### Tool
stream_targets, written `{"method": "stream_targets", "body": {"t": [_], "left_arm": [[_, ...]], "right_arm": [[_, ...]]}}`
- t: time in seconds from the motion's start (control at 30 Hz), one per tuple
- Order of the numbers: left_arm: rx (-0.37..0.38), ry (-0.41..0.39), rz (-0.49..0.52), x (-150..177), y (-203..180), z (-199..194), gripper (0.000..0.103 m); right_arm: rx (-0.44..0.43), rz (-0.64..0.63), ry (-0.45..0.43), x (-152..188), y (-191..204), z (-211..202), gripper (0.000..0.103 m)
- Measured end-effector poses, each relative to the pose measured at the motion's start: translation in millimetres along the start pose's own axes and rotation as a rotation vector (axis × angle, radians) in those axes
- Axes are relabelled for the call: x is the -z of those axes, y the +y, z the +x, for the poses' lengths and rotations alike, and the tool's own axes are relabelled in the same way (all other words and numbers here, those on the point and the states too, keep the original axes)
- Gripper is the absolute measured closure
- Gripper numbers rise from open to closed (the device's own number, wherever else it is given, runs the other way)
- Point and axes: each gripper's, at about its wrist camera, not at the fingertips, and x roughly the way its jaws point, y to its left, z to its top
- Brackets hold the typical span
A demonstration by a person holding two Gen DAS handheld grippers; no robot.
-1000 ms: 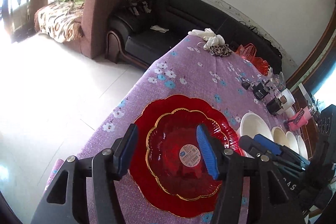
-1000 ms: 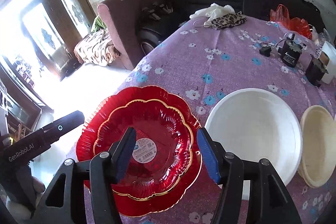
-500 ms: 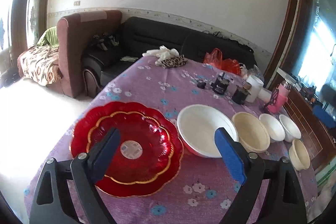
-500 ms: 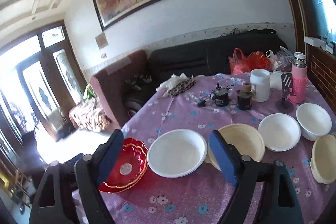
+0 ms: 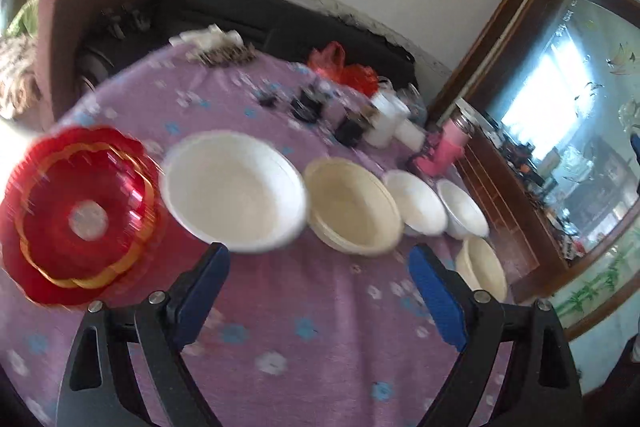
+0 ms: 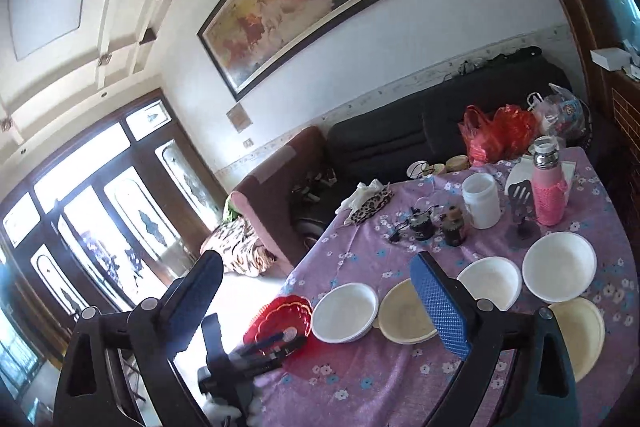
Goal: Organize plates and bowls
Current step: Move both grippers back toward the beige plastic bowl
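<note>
A table under a purple flowered cloth [image 5: 312, 307] carried everything. At its left edge lay the stacked red plates [image 5: 80, 215], blurred, seemingly two. Beside them a row ran toward the right edge: a large white bowl [image 5: 236, 191], a cream bowl [image 5: 352, 207], then two small white bowls [image 5: 420, 203], with another cream bowl [image 5: 484, 267] nearer. The left gripper [image 5: 316, 291] hung wide open, empty. The right gripper [image 6: 316, 303] was opening, with nothing between its jaws.
</note>
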Motion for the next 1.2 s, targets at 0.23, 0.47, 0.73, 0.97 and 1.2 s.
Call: {"method": "stream_targets", "body": {"t": [0.23,0.47,0.73,0.97,1.2], "left_arm": [[0.193,0.293,0.198,101,-124,69,0.012],[-0.022,0.096,0.331,75,-87,45,0.012],[-0.374,-0.076,0.323,25,4,-2,0.012],[-0.404,-0.157,0.201,-12,51,-36,0.012],[-0.382,-0.202,0.22,-26,36,-28,0.012]], "right_arm": [[0.327,0.03,-0.108,-27,-40,-18,0.006],[0.437,0.005,-0.047,26,-76,-10,0.006],[0.341,0.124,0.146,114,-124,75,0.006],[0.321,0.161,0.247,155,-137,134,0.006],[0.357,0.227,0.224,156,-140,183,0.006]]}}
